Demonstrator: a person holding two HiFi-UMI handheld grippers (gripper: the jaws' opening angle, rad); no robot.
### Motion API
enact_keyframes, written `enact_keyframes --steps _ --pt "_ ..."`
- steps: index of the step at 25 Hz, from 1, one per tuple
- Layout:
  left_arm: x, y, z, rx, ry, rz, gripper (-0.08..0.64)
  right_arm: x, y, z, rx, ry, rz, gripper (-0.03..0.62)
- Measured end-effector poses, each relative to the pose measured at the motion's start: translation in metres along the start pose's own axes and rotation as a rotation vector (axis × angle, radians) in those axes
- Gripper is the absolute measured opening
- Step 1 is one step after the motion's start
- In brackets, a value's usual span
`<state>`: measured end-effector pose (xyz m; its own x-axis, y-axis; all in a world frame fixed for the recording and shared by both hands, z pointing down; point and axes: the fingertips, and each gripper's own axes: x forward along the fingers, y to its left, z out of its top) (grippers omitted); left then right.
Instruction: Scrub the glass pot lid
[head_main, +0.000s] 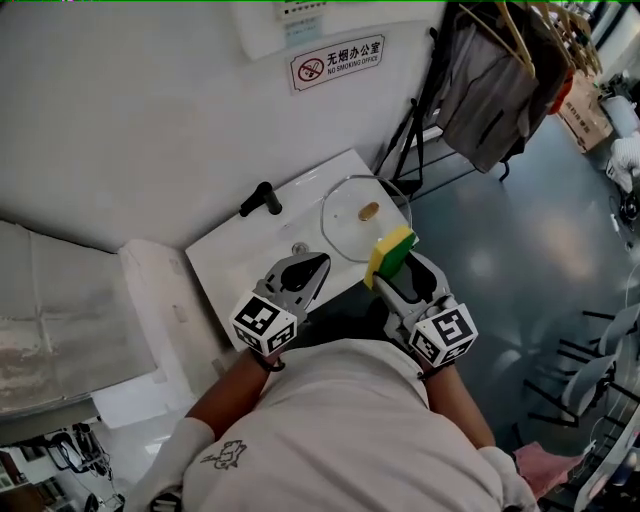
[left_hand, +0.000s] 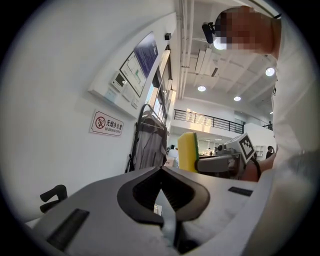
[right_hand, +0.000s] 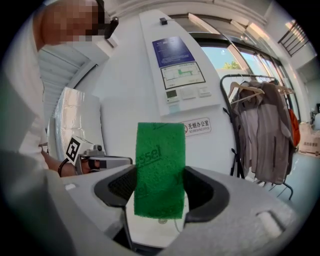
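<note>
The right hand-held gripper (right_hand: 161, 186) is clamped on a green-and-yellow sponge (right_hand: 160, 167), which stands upright between its jaws. The left hand-held gripper (left_hand: 161, 175) is fully closed with nothing in it. The glass pot lid (head_main: 345, 218) lies flat at the white sink (head_main: 240, 265), just ahead of the right hand-held gripper and ahead and to the right of the left one. A black faucet (head_main: 262, 198) stands beyond the left hand-held gripper.
</note>
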<state>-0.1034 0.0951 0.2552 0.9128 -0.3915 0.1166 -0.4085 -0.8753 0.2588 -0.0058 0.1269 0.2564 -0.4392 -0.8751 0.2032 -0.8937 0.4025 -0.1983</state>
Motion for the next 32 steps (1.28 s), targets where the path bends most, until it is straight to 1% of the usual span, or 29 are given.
enact_keyframes --steps 3,7,13,18,21,23,26,32 --pt "0.017 0.010 0.002 -0.012 -0.003 0.040 -0.002 0.015 -0.022 0.004 -0.002 0.011 0.045 0.293" --pt "0.049 0.027 0.008 -0.029 -0.017 0.099 -0.002 0.033 -0.055 0.018 -0.034 0.025 0.116 0.293" --pt "0.094 0.048 0.011 -0.068 -0.038 0.220 -0.002 0.048 -0.112 0.029 -0.066 0.060 0.217 0.293" --pt "0.112 0.068 0.001 -0.086 -0.032 0.322 0.000 0.065 -0.144 0.021 -0.071 0.102 0.296 0.293" --pt "0.117 0.085 -0.012 -0.119 -0.011 0.373 0.005 0.079 -0.154 0.011 -0.062 0.139 0.334 0.293" --pt "0.120 0.095 -0.020 -0.143 0.001 0.391 0.006 0.089 -0.156 0.006 -0.059 0.157 0.353 0.293" --pt "0.126 0.116 -0.032 -0.183 0.015 0.394 0.021 0.107 -0.160 -0.002 -0.065 0.183 0.368 0.293" --pt "0.128 0.159 -0.078 -0.291 0.084 0.380 0.093 0.132 -0.168 -0.032 -0.075 0.262 0.342 0.293"
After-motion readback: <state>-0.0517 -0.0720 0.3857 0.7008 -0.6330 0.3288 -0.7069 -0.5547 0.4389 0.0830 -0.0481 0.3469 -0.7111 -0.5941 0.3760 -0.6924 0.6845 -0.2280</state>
